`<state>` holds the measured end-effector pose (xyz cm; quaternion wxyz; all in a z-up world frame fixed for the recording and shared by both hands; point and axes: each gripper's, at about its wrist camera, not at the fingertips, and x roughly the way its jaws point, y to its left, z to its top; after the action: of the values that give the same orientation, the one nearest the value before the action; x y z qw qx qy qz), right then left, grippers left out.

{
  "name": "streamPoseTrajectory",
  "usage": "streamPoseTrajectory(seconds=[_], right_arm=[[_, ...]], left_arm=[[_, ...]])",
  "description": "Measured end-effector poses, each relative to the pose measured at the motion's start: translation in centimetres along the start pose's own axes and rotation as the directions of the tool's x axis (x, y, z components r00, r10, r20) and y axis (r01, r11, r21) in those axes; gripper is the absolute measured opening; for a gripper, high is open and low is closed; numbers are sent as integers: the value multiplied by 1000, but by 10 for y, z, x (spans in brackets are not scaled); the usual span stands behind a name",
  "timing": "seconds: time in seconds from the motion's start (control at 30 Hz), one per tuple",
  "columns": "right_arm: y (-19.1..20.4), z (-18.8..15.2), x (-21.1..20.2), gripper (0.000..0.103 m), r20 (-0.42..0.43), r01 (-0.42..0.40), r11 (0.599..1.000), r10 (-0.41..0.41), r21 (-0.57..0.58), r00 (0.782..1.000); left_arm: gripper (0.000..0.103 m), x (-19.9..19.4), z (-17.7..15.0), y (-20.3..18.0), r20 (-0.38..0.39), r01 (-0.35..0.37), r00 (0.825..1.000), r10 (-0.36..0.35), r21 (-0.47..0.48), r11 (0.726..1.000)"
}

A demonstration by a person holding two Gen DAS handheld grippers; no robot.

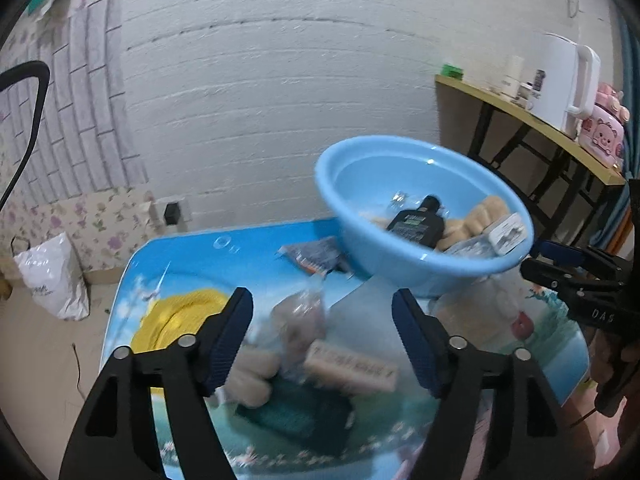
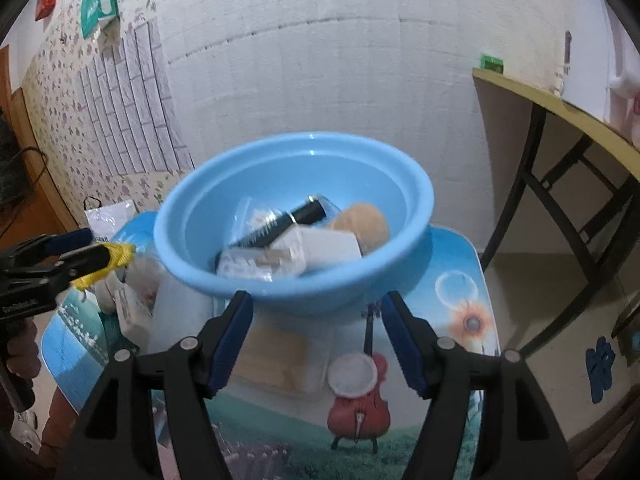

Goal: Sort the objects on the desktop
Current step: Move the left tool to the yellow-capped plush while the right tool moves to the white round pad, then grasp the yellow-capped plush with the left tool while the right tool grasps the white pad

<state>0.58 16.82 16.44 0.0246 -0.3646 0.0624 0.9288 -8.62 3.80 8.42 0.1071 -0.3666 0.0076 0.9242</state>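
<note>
A light blue basin (image 1: pixel 400 258) (image 2: pixel 280 294) stands at the far side of the picture-topped table (image 1: pixel 192 256) (image 2: pixel 460 280). In it lie a black bottle (image 1: pixel 416 224) (image 2: pixel 280 228), a tan bun (image 1: pixel 480 216) (image 2: pixel 364 224) and a white box (image 1: pixel 506 236) (image 2: pixel 320 248). My left gripper (image 1: pixel 324 332) (image 2: pixel 100 246) hangs open over a clear bag (image 1: pixel 300 316), a beige printed block (image 1: pixel 352 366), pale buns (image 1: pixel 248 376) and a teal pad (image 1: pixel 300 412), holding nothing. A yellow cloth (image 1: pixel 176 316) lies to its left. My right gripper (image 2: pixel 318 316) (image 1: pixel 534 258) is open before the basin, above a tan block (image 2: pixel 272 352) and a white round lid (image 2: pixel 352 374).
A blue and orange packet (image 1: pixel 316 258) lies left of the basin. A yellow-topped side table (image 1: pixel 520 120) (image 2: pixel 560 108) at the right carries a white kettle (image 1: pixel 560 80) and a pink toy (image 1: pixel 604 132). A white plastic bag (image 1: pixel 52 280) sits on the floor at the left.
</note>
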Motion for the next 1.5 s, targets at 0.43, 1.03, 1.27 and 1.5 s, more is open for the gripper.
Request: streamPoseTrajectory(seconds=[0.43,1.03,1.27,1.5], right_arm=[[-17,-26,15,67,-98,61,997,-56,50,994],[-36,-42,16,67,-136,121,988,-108,91,985],[-41,-46,25,67,-173,129,989,-114,77,978],[-31,-49,35,67,-194,114,993,-107,27,975]], left_arm=[[80,-8,-31,39,-38,-103,994,102,-33,994],[89,-14,-49,102,-71,-185,982,175,-171,968],[93,0,-46,90,-88,-161,985,150,-147,976],[94,12,-37,90,-87,-169,984,158,-134,976]])
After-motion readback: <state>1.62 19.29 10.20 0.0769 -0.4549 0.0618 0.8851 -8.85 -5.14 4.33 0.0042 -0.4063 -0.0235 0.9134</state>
